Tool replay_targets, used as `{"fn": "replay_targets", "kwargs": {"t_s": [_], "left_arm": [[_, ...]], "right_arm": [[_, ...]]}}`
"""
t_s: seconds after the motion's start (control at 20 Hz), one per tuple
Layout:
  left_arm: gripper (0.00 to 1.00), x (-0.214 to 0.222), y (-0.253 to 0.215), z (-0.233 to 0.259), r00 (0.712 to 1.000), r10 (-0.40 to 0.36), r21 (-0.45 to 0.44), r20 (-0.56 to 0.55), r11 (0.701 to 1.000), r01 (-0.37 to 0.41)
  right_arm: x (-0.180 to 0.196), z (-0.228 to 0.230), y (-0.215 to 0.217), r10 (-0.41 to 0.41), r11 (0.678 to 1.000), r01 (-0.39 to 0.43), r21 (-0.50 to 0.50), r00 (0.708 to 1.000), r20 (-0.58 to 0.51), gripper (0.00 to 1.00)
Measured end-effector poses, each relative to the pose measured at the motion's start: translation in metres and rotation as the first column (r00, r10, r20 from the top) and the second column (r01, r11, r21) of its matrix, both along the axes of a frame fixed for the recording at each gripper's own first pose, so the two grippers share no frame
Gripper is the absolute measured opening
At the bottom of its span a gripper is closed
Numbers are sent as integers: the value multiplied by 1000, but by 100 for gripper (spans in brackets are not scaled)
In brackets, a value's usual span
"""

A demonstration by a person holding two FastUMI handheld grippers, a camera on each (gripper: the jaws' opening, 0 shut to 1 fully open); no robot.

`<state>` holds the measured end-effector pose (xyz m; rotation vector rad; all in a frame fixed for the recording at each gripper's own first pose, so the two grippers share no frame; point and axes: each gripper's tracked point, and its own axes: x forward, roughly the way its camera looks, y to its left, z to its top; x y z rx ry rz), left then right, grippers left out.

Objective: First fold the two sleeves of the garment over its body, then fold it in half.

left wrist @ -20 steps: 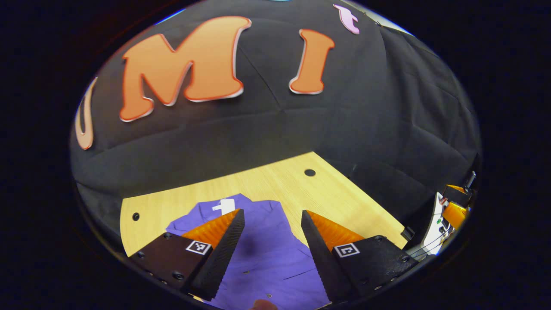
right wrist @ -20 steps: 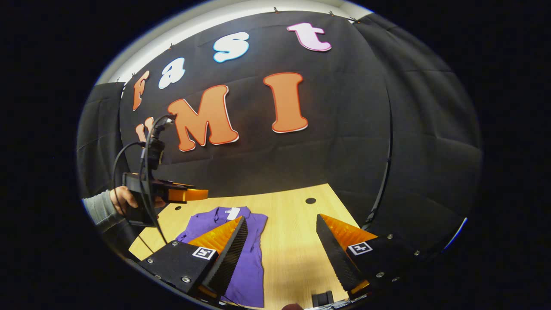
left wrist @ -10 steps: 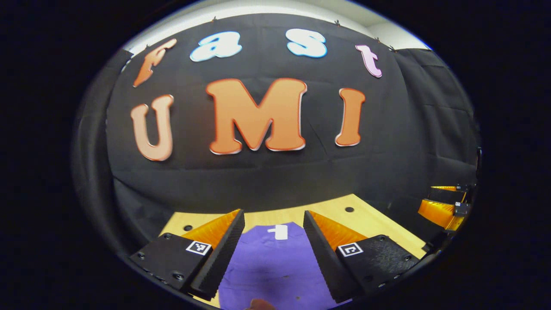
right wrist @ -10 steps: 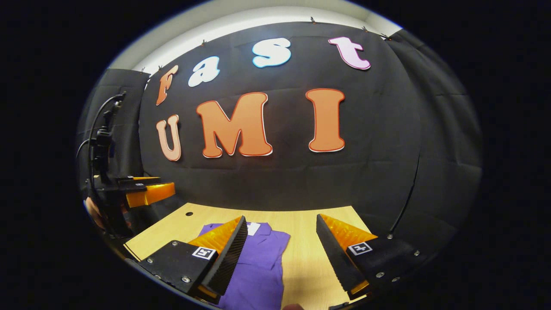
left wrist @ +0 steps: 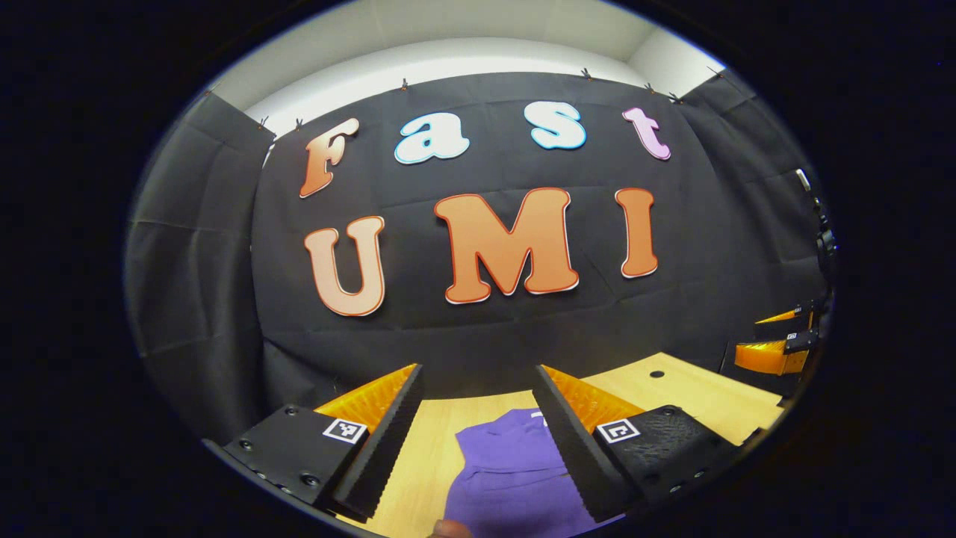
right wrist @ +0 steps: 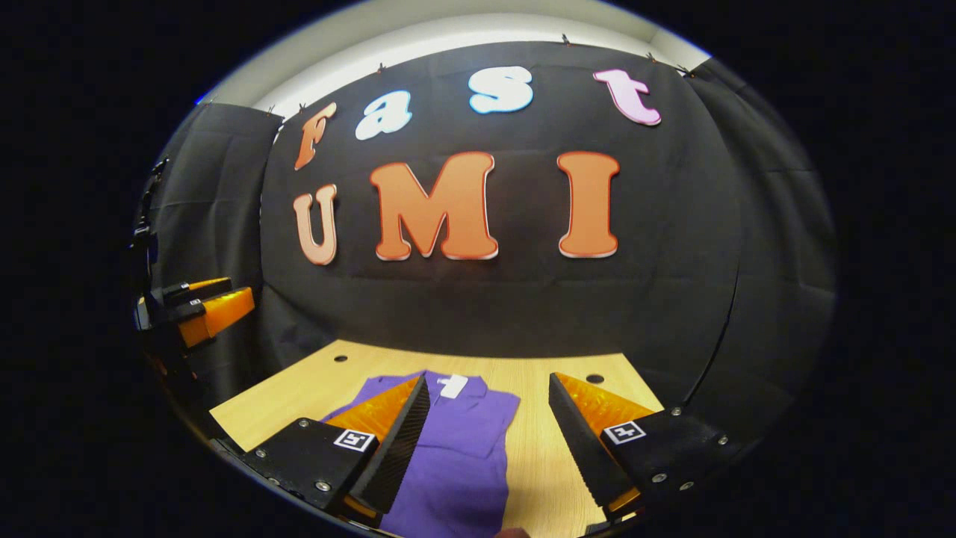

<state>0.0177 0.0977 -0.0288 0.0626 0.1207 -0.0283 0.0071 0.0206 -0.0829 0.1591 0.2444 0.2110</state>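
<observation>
A purple collared garment lies flat on the wooden table, a white tag at its collar, folded into a narrow shape. In the left gripper view the garment sits low between the fingers, partly behind the right one. My left gripper is open and holds nothing, raised above the table. My right gripper is open too, hovering over the garment's right edge. The left gripper appears at the far left of the right gripper view, and the right gripper at the far right of the left gripper view.
The table has small round holes near its back edge. Black cloth walls close in behind and on both sides. Bare wood lies to the right of the garment.
Both grippers have lifted and tilted up, so more wall and less table shows. The left one swung left, moving the garment rightward in its view. Both stayed open.
</observation>
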Motion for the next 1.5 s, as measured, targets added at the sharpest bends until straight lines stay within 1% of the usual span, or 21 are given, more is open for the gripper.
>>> {"fn": "replay_targets", "kwargs": {"t_s": [0.1, 0.2, 0.35, 0.4, 0.55, 0.65, 0.75, 0.9, 1.0, 1.1, 1.15, 1.25, 1.3, 1.4, 1.45, 1.5], "left_arm": [[99, -14, 7, -27, 998, 2, 22, -59, 1000, -1], [96, -23, 17, -63, 990, 12, 38, -141, 999, -7], [96, -41, 31, -110, 967, 28, 54, -252, 998, -15], [96, -49, 34, -125, 956, 33, 57, -290, 998, -17], [96, -71, 40, -179, 902, 34, 47, -431, 999, -15], [96, -85, 44, -208, 858, 31, 45, -513, 999, -9], [96, -98, 45, -238, 805, 24, 40, -593, 999, -1], [97, -111, 49, -275, 716, 0, 8, -698, 1000, 7], [98, -129, 53, -290, 643, -19, -22, -765, 1000, 3], [99, -144, 52, -305, 565, -40, -53, -824, 999, -6], [99, -152, 50, -310, 522, -53, -70, -852, 998, -13], [99, -164, 47, -321, 452, -64, -88, -890, 996, -32], [99, -172, 43, -327, 398, -81, -108, -914, 993, -46], [99, -178, 43, -340, 335, -99, -131, -937, 989, -74], [99, -179, 47, -345, 318, -98, -133, -943, 987, -90], [99, -180, 45, -349, 285, -109, -145, -952, 984, -106]], "right_arm": [[-14, -32, 1, 0, 1000, -1, -10, 996, -90, 95], [-29, -63, 3, 5, 1000, -9, -22, 985, -174, 96], [-49, -104, 9, 13, 999, -27, -44, 957, -289, 95], [-58, -118, 11, 22, 998, -39, -45, 945, -326, 96], [-73, -152, 20, 36, 997, -63, -50, 905, -425, 96], [-89, -179, 24, 47, 996, -79, -44, 864, -501, 96], [-104, -203, 25, 52, 996, -83, -29, 819, -572, 96], [-124, -233, 30, 67, 995, -102, -15, 750, -659, 96], [-137, -248, 31, 69, 992, -121, -24, 704, -707, 96], [-146, -258, 37, 76, 992, -123, -9, 667, -741, 97], [-149, -263, 40, 84, 992, -123, 6, 646, -758, 96], [-153, -270, 44, 91, 993, -119, 23, 612, -786, 97], [-154, -272, 45, 93, 993, -113, 32, 595, -798, 97], [-155, -278, 45, 97, 993, -110, 42, 571, -815, 96], [-155, -280, 44, 97, 993, -111, 41, 563, -821, 97], [-156, -283, 44, 95, 993, -115, 38, 547, -831, 97]]}}
